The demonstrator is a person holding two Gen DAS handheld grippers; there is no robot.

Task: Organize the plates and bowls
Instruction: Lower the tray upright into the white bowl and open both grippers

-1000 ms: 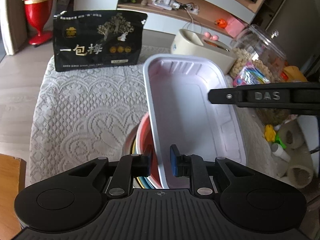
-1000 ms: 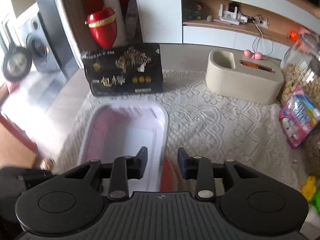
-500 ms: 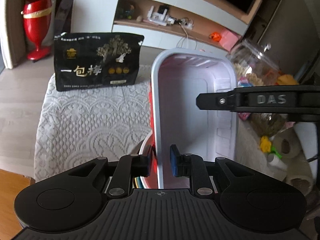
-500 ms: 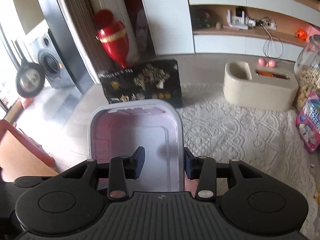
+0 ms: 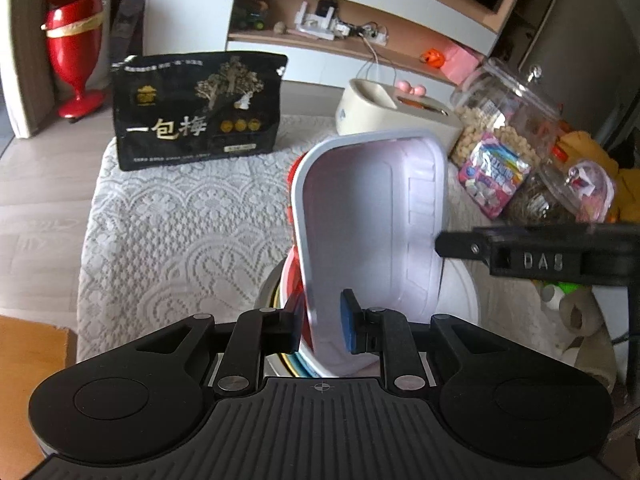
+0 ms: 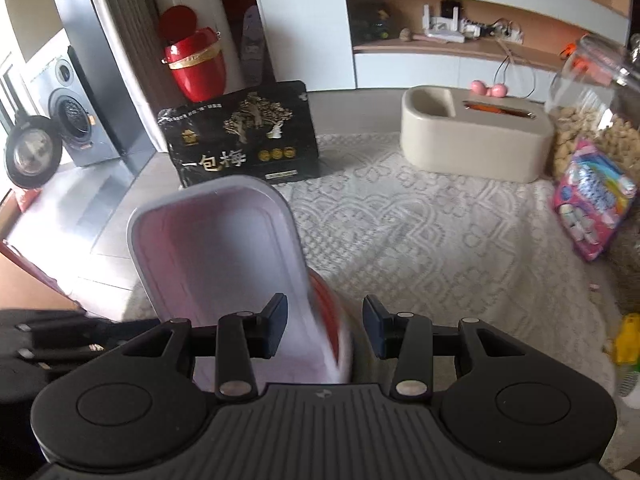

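Observation:
My left gripper (image 5: 322, 326) is shut on the near rim of a white rectangular tray (image 5: 372, 220) and holds it tilted up on its edge. A red bowl (image 5: 294, 276) shows behind the tray, and a stack of plates and bowls (image 5: 280, 354) lies under my fingers. In the right wrist view the tray (image 6: 216, 256) stands at the left with the red bowl (image 6: 330, 320) against its side. My right gripper (image 6: 325, 327) is open around the tray's right rim and the red bowl. Its finger (image 5: 520, 256) shows in the left wrist view beside the tray.
The lace tablecloth (image 6: 420, 240) covers the table. A black snack bag (image 5: 198, 110) stands at the back, a beige tissue box (image 6: 476, 144) to its right. A clear snack jar (image 5: 504, 120) and a pink candy pack (image 6: 592, 196) sit at the right edge.
The tray has been lifted from lying nearly flat to standing steeply on edge. My right gripper has opened wider and pulled back from the tray.

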